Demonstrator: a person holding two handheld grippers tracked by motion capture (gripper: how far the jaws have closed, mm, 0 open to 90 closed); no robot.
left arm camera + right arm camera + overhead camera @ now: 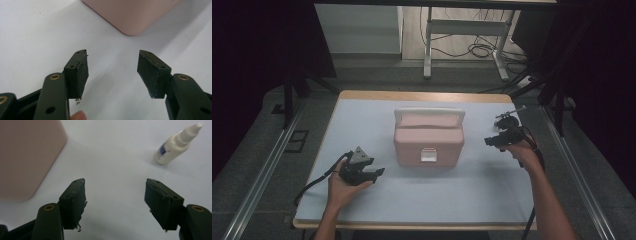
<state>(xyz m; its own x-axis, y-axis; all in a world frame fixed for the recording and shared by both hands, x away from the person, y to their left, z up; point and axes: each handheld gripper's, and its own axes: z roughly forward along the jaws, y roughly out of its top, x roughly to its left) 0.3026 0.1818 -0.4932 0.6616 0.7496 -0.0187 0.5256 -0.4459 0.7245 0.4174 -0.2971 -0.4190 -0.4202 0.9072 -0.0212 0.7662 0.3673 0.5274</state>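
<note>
We've got both grippers spread wide, holding nothing: left gripper point(379, 172) at 8 o'clock of the pink box point(428, 137) mid-table, right gripper point(488, 141) at 3, probably flanking it for a two-sided grab.

A desk point(362, 97) with a light wooden edge carries a pale blue-white sheet point(452, 195) that covers nearly all of its top. A pink lidded box with a white handle and a white front latch point(428, 138) stands on the sheet near the middle. A small white dropper bottle point(176, 144) lies on its side on the sheet, apart from the box.
</note>
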